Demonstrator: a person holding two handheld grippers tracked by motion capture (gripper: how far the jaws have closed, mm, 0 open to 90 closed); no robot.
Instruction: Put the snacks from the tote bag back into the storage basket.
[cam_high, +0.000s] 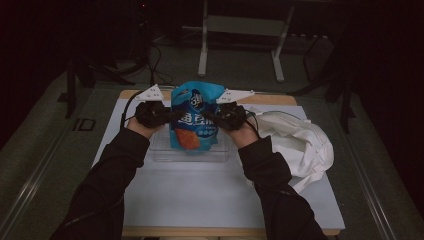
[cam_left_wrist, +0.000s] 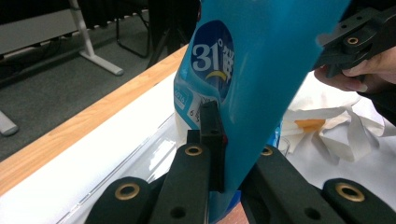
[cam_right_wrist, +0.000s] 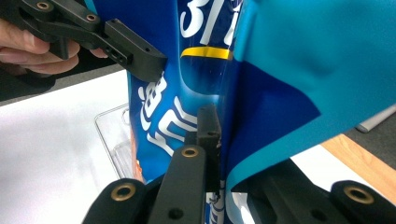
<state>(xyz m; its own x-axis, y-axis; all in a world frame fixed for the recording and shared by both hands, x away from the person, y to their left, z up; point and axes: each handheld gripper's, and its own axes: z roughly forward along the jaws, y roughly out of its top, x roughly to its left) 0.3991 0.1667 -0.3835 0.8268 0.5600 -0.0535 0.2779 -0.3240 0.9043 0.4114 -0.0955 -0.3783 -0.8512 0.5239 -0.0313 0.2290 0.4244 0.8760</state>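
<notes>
— High view: what's in hand?

— Blue snack bag (cam_high: 195, 116), held upright between both claws, above a clear plastic tray (cam_high: 161, 151) on the white table top (cam_high: 200, 195).

— Left gripper (cam_high: 170, 116)?

— Clamped on the bag's left edge, about mid-height. Seen from the left gripper view: jaws closed tight on the blue film (cam_left_wrist: 261, 84), one black pad flat against the printed side just below the round "31" badge (cam_left_wrist: 213, 59).

— And the right gripper (cam_high: 210, 117)?

— Same story on the opposite edge. From the right gripper view: jaws pinched together on the bag (cam_right_wrist: 205, 70), a fold of plain blue film bulging off to one side. Other gripper visible farther off there (cam_right_wrist: 140, 58), biting the far edge, fingers (cam_right_wrist: 28, 49) wrapped round its handle.

— Anything else on the table?

— White cloth bag (cam_high: 300, 145), crumpled, to the right of the tray, not touching the snack bag. Wooden table edge (cam_high: 270, 99) showing behind. Metal frame legs (cam_high: 202, 50) on the floor beyond.

— Bag touching the tray?

— Hard to tell; bottom edge hangs at the tray, contact unclear.
</notes>
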